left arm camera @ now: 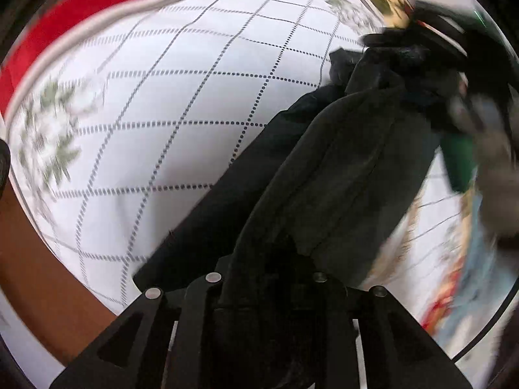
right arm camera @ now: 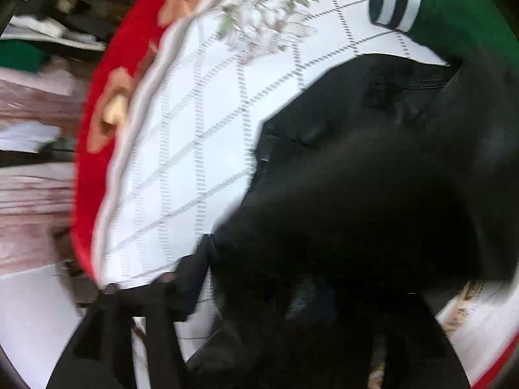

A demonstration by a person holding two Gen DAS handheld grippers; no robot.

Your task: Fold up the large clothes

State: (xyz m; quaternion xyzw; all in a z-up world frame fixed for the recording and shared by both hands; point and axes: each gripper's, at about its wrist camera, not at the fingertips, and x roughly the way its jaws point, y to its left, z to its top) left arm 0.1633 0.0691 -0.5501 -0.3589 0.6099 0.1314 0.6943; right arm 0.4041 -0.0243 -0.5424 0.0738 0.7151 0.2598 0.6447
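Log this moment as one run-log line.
phase: mid-fold | left gripper: shut on black garment | right gripper: hidden under garment, state unclear | surface: white gridded bedspread | nearby: green garment | frames blurred

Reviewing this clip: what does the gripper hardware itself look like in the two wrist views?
Left gripper: matte black plastic, angular linkage arms with triangular cutouts and four round silver pins across the base; its fingers are hidden under dark cloth. Right gripper: only blurred black struts show. No cables, markings or sleeves are discernible.

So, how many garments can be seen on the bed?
2: a black garment held up by both grippers above the bedcover, and a green garment with a striped cuff behind it. Others may be hidden.
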